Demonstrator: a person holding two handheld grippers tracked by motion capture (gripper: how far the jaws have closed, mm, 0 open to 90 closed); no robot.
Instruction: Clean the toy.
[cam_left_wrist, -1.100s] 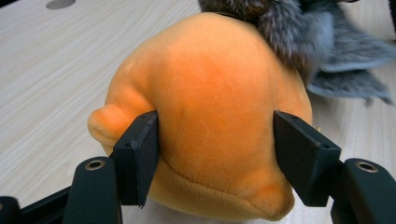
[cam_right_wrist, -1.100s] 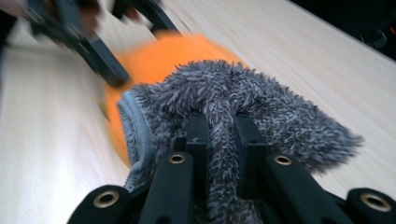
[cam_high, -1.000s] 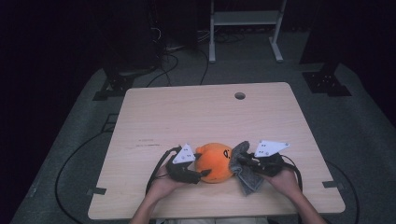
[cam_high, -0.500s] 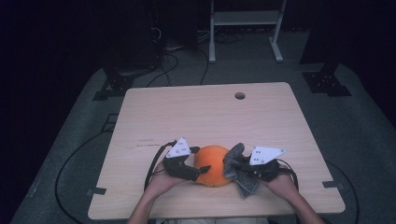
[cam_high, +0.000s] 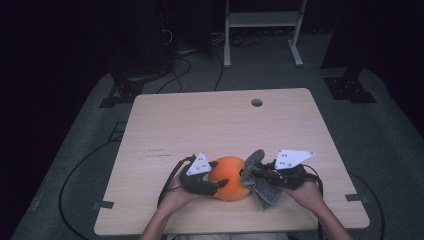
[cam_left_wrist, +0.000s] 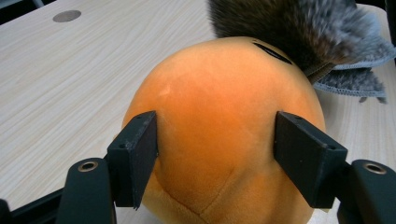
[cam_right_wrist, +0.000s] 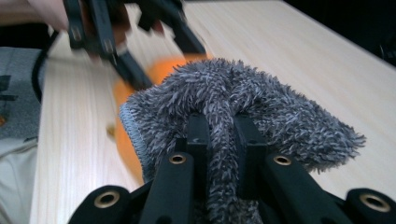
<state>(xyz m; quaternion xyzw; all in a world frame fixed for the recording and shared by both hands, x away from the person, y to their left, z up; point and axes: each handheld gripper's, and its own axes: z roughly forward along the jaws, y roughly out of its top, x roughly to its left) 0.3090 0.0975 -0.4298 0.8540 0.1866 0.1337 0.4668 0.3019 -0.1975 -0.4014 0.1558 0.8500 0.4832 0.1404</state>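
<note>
– Where's the orange plush ball (cam_left_wrist: 219, 135)?
– On the table (cam_high: 210, 125), between the left gripper (cam_left_wrist: 217, 154) jaws, which just closed in and press its sides.
– The right gripper (cam_right_wrist: 219, 140)?
– Pinching the grey cloth (cam_right_wrist: 280, 116) against the ball's far side.

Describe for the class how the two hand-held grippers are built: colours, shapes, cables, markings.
The left gripper and right gripper have black bodies, each with two flat black jaws on arms with brass-coloured rivets. Each carries a pale three-cornered plate dotted with small dark marks. Black cables trail from both. The forearms are bare.
</note>
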